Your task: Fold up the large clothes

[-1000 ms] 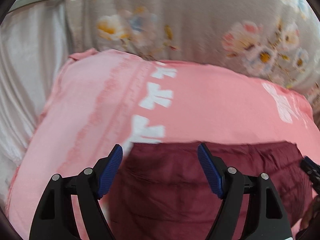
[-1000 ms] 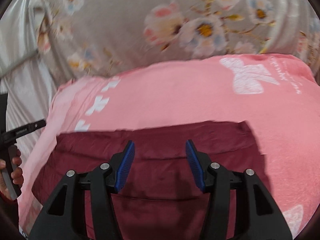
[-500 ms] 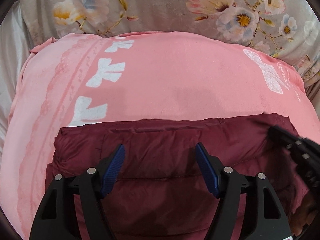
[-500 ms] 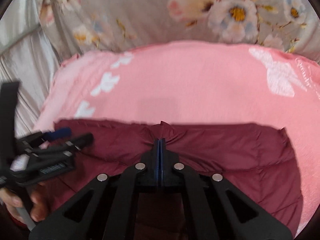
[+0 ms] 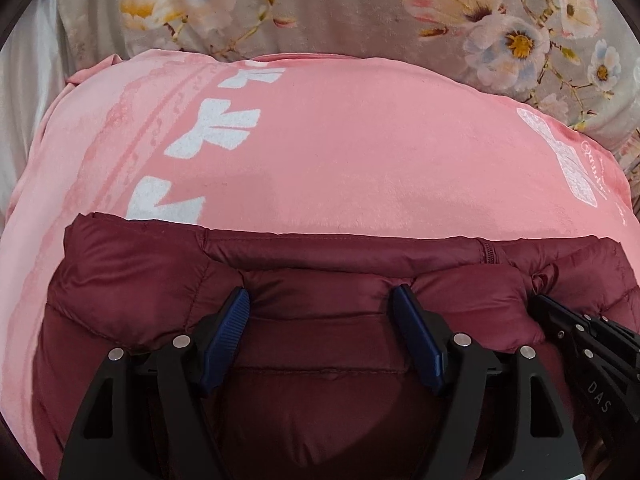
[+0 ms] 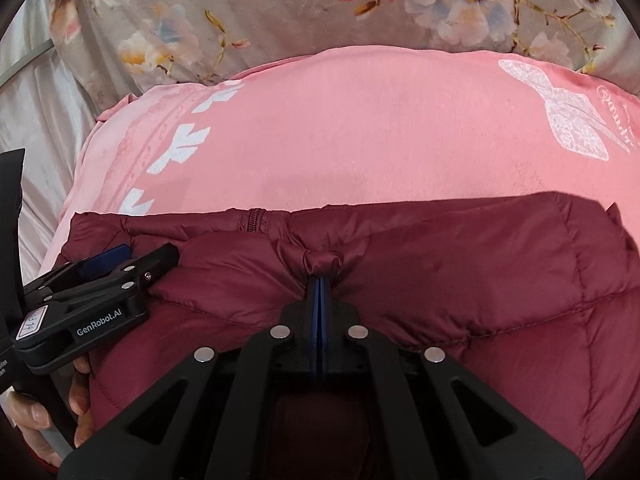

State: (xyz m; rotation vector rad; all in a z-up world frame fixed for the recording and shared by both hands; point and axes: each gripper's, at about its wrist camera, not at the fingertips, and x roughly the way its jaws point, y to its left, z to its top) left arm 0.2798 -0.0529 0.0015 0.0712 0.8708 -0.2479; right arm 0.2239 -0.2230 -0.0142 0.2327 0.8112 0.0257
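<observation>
A dark red quilted jacket lies folded on a pink blanket, its zipped far edge running across both views. My left gripper presses its blue fingertips down into the padding near that edge. Its jaws stand wide and are opening, with a puff of fabric bulging between them. My right gripper is shut on a small pinch of the jacket just behind the far edge. Each gripper also shows beside the other: the left gripper at the left, the right gripper at the right.
The pink blanket carries white bow prints and lies over a grey floral cover. A white sheet hangs at the left. A person's hand holds the left gripper's handle.
Both grippers came down and forward onto the jacket near its far edge. The right gripper went from open to shut, pinching up a fold. The left stayed wide and sank into the padding.
</observation>
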